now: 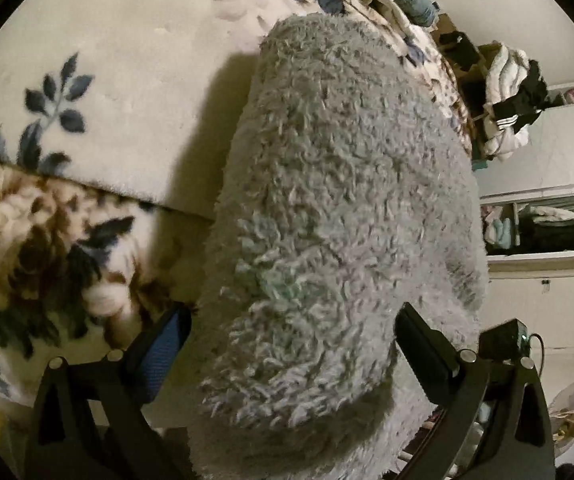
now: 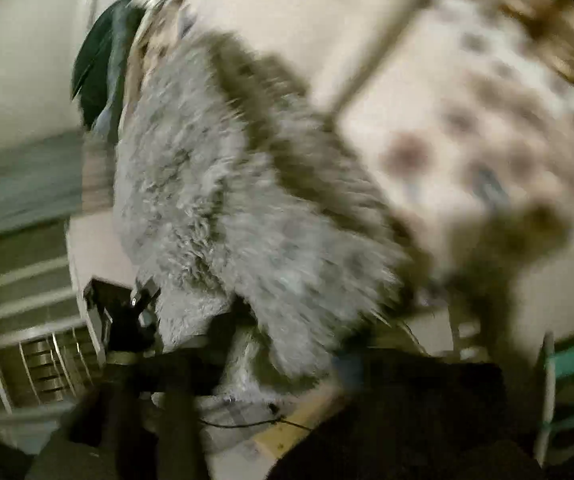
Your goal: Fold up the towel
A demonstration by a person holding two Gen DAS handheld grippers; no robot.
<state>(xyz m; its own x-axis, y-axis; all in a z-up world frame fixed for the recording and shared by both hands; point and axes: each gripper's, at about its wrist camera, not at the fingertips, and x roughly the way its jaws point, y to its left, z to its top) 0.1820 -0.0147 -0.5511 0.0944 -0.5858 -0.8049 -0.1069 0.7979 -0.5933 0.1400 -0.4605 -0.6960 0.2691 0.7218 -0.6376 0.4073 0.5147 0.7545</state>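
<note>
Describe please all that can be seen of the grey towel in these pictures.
The towel is grey, thick and shaggy, like long-pile fleece. It lies bunched in a long, rounded mass on a cream blanket with flowers, near the blanket's edge. Its near end sits between the fingers of the left claw, bulging past them. The right wrist view shows it only blurred.

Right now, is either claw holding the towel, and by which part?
The left claw has the grey towel's near end between its fingers, though contact is unclear. The right claw's view is too blurred to tell.
</note>
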